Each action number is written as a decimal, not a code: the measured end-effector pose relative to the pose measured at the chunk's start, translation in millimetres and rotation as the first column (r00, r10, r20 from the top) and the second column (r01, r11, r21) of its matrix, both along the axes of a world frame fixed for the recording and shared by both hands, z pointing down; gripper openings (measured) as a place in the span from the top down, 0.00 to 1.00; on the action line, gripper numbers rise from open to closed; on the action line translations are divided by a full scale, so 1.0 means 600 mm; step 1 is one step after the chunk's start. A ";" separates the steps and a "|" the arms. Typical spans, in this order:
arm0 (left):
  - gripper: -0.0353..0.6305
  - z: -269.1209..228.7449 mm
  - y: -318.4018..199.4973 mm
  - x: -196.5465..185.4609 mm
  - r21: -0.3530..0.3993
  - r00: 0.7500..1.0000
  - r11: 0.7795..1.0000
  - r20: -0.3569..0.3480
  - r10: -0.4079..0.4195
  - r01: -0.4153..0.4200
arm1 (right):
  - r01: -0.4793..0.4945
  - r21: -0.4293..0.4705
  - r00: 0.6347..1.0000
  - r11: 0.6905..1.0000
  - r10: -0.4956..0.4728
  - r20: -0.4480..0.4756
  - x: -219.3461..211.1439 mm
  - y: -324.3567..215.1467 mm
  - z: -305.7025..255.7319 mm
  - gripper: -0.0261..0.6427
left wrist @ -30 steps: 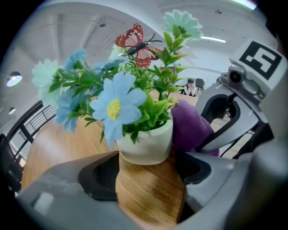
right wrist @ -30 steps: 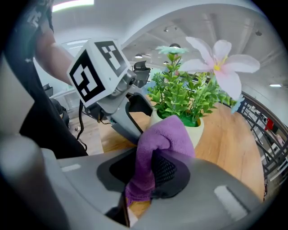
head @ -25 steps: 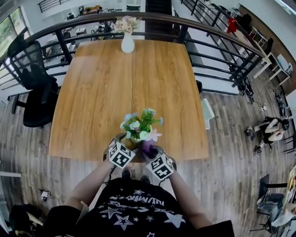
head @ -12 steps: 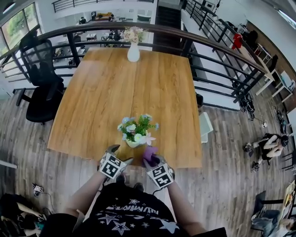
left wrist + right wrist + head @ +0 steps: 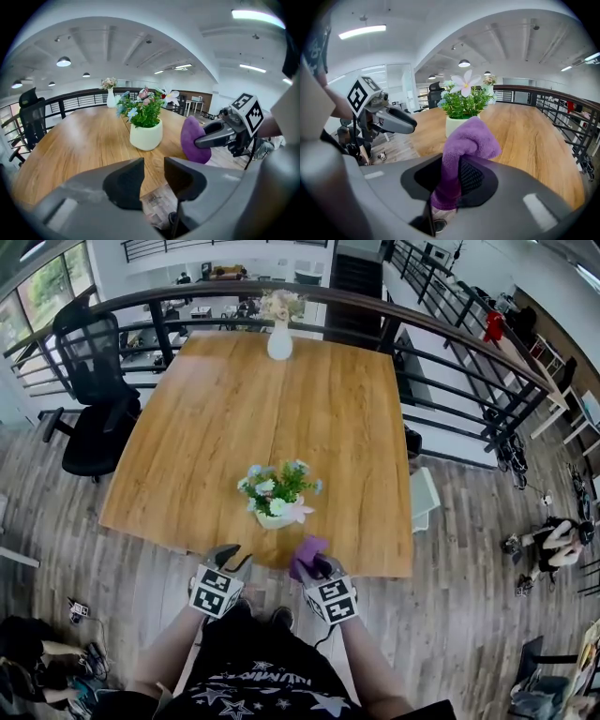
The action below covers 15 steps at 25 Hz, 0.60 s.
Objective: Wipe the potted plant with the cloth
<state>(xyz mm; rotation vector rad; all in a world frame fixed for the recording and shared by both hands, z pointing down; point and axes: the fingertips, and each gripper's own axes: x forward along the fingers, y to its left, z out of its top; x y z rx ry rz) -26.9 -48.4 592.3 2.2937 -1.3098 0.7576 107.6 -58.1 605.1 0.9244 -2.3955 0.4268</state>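
Note:
The potted plant (image 5: 275,497), green leaves with small pale flowers in a white pot (image 5: 146,135), stands upright on the wooden table (image 5: 328,418) near its front edge. Both grippers hang just off that edge, short of the pot. My right gripper (image 5: 314,566) is shut on a purple cloth (image 5: 465,145), which bunches up out of its jaws (image 5: 307,552). My left gripper (image 5: 230,555) is to the left of it. Its jaws (image 5: 153,176) are closing, a narrow gap still between them and nothing in it. The pot (image 5: 452,124) is ahead of the cloth.
A white vase of flowers (image 5: 279,337) stands at the table's far edge. A dark railing (image 5: 427,326) curves round the back and right. A black office chair (image 5: 94,404) is at the left. A person (image 5: 560,535) sits on the floor far right.
Both grippers have drawn back from the pot to just past the table's near edge. The left gripper, close against the pot's left side a second ago, is clear of it with narrower jaws.

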 end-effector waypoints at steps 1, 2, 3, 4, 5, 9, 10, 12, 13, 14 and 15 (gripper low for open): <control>0.74 -0.003 0.001 -0.003 0.004 1.000 1.000 -0.002 -0.009 0.009 | -0.017 0.005 1.000 1.000 0.017 0.008 0.004 -0.001 -0.003 0.83; 0.75 -0.005 0.003 -0.005 0.005 1.000 1.000 -0.006 -0.017 0.017 | -0.033 0.008 0.999 0.999 0.032 0.013 0.008 0.000 -0.005 0.83; 0.75 -0.005 0.007 -0.006 0.004 1.000 1.000 -0.011 -0.023 0.023 | -0.044 0.008 0.999 0.999 0.044 0.015 0.011 0.003 -0.006 0.83; 0.75 -0.005 0.013 -0.008 0.001 1.000 1.000 -0.017 -0.027 0.027 | -0.052 0.008 0.999 0.999 0.052 0.015 0.012 0.008 -0.006 0.83; 0.75 -0.004 0.019 -0.009 0.000 0.999 1.000 -0.025 -0.029 0.029 | -0.059 0.009 0.998 0.998 0.059 0.015 0.013 0.015 -0.007 0.83; 0.75 -0.025 0.048 -0.017 0.025 0.998 0.999 -0.064 -0.025 0.026 | -0.104 0.021 0.994 0.994 0.103 0.020 0.011 0.042 -0.018 0.83; 0.76 -0.033 0.058 -0.022 0.035 0.997 0.999 -0.070 -0.022 0.024 | -0.119 0.026 0.993 0.993 0.119 0.021 0.007 0.050 -0.022 0.83; 0.79 -0.045 0.084 -0.039 0.048 0.997 0.999 -0.077 -0.014 0.018 | -0.151 0.034 0.988 0.988 0.150 0.027 -0.006 0.070 -0.030 0.83; 0.79 -0.050 0.100 -0.049 0.052 0.997 0.999 -0.081 -0.010 0.014 | -0.163 0.038 0.986 0.986 0.162 0.034 -0.015 0.084 -0.035 0.83; 0.79 -0.054 0.117 -0.059 0.055 0.996 0.998 -0.086 -0.007 0.011 | -0.169 0.043 0.985 0.985 0.168 0.039 -0.025 0.099 -0.040 0.83; 0.79 -0.056 0.135 -0.069 0.056 0.996 0.998 -0.090 -0.006 0.011 | -0.170 0.047 0.985 0.984 0.168 0.040 -0.035 0.116 -0.044 0.83</control>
